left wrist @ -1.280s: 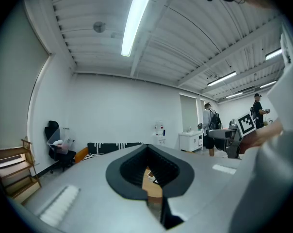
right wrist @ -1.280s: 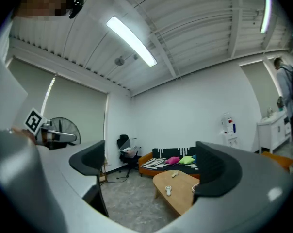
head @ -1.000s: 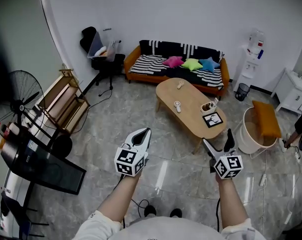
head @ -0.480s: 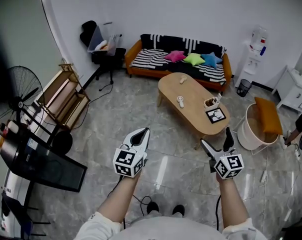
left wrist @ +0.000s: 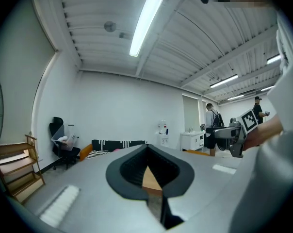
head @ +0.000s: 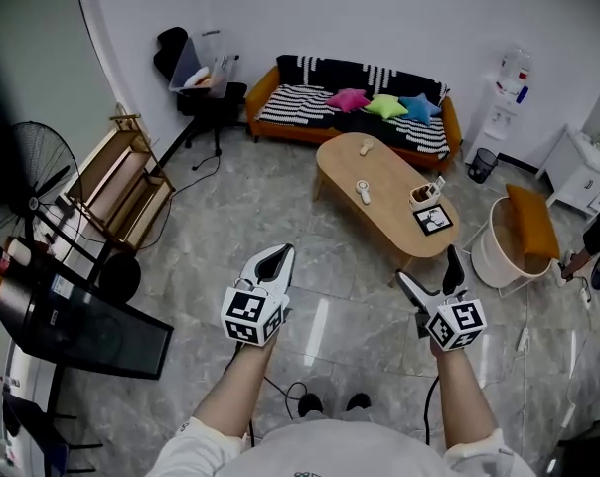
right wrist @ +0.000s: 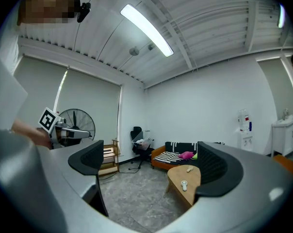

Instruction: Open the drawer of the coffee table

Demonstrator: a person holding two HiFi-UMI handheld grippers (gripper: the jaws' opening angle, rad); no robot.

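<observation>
The left gripper (head: 277, 253) is held forward with jaws pressed together, empty; the right gripper (head: 428, 271) has its jaws wide apart, probably ready for a handle; the oval wooden bench (head: 379, 202) stands ahead of both, well apart, nearer the right gripper; its drawer does not show; I judge the approach comes first.

White walls (head: 379, 18) rise over a grey marbled floor (head: 230, 237); an orange sofa (head: 285, 115) with striped cushions stands against the far wall; a wooden rack (head: 121, 185) and a black fan (head: 37, 182) line the left side; a long ceiling light (right wrist: 147, 30) glows overhead.
</observation>
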